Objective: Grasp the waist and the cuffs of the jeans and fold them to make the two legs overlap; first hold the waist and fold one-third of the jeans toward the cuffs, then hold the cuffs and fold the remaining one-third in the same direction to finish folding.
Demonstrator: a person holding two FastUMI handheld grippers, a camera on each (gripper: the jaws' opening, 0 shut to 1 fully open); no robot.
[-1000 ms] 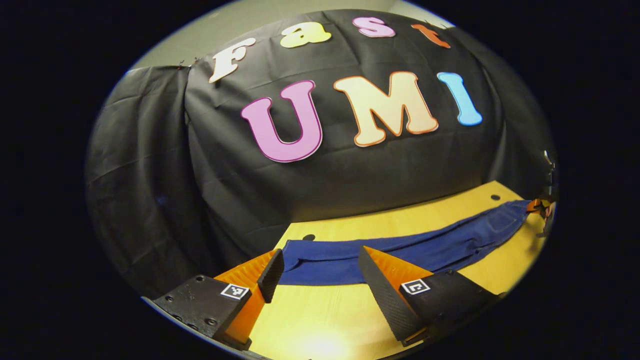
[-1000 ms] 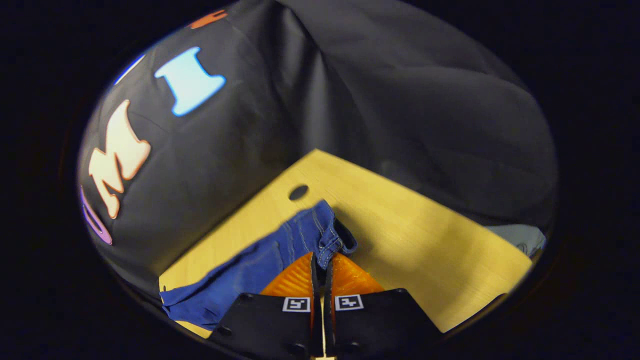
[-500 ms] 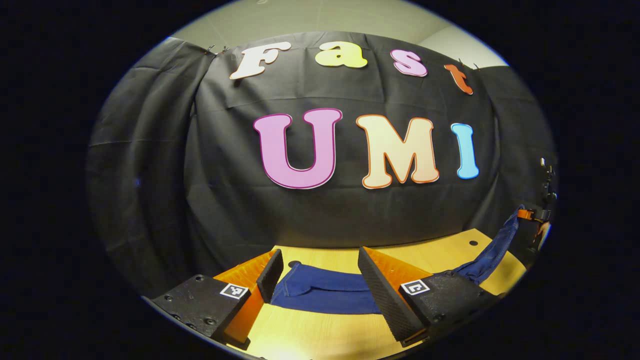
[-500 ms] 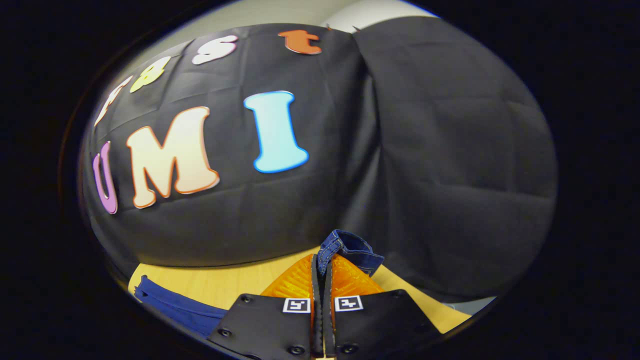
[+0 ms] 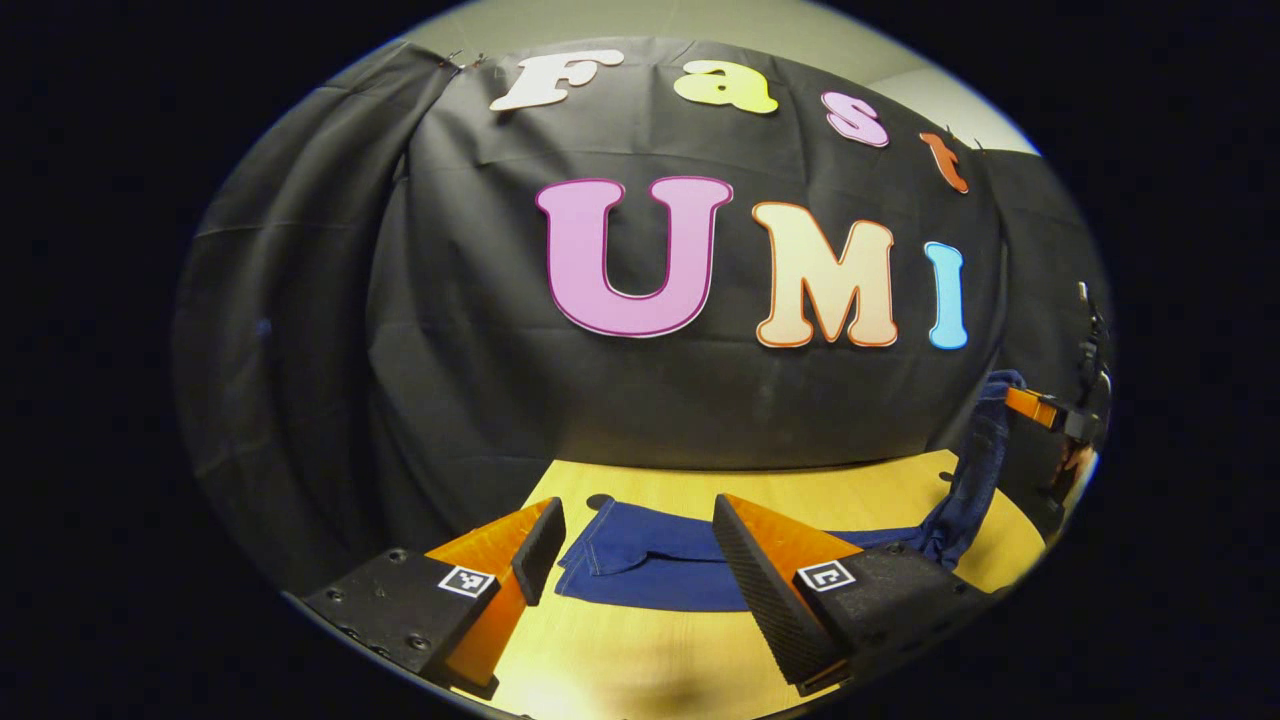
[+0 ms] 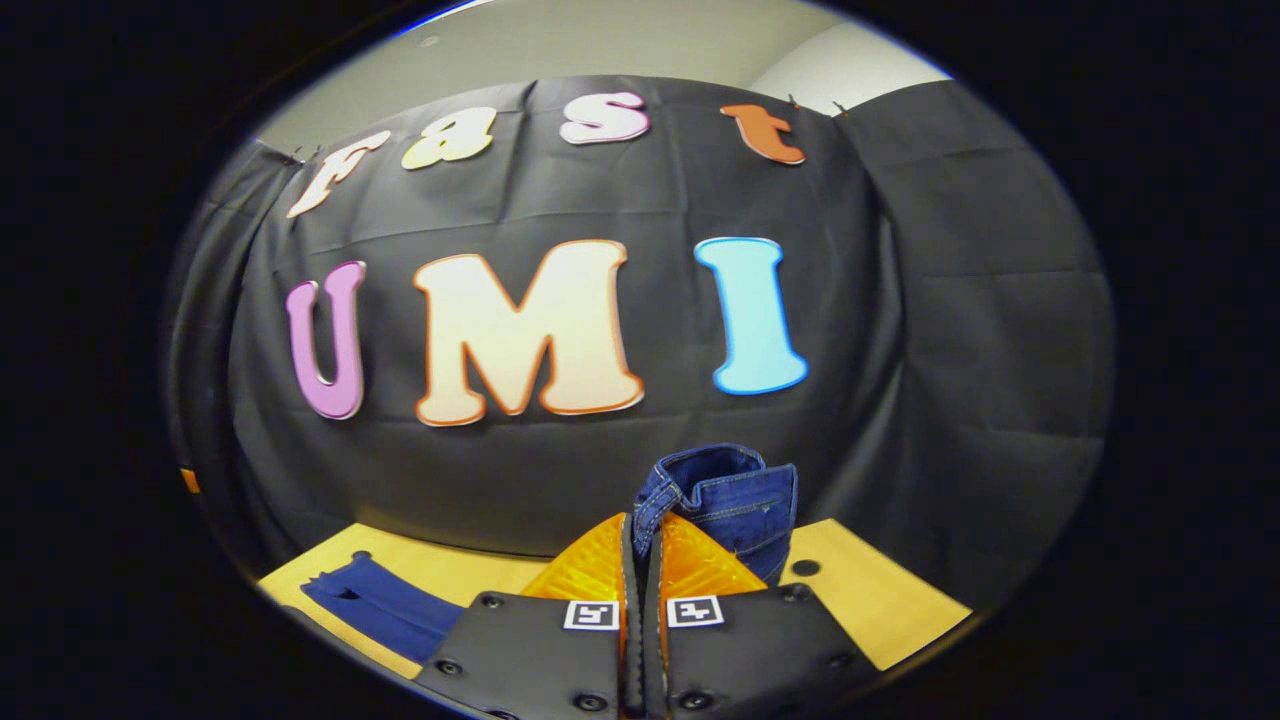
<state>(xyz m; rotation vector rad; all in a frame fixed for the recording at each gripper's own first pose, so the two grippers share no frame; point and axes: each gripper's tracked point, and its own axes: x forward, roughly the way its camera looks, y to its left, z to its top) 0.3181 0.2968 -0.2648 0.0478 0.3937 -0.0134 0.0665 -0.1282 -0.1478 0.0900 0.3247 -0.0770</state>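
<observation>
1. Lifting: the right gripper (image 6: pixel 641 545), its orange wedge fingers pinched together on the waist hem, holds one end of the dark blue denim jeans (image 5: pixel 650 560) off the pale wooden table (image 5: pixel 640 660).
2. The left gripper (image 5: pixel 635 545) stands wide, empty, just short of the cuffs ahead.
3. Advance it, straddle both cuff layers, then close.
4. Keep lift level to avoid twisting.

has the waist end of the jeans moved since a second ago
Yes. The waist end, clamped by the right gripper, has risen off the table.
</observation>
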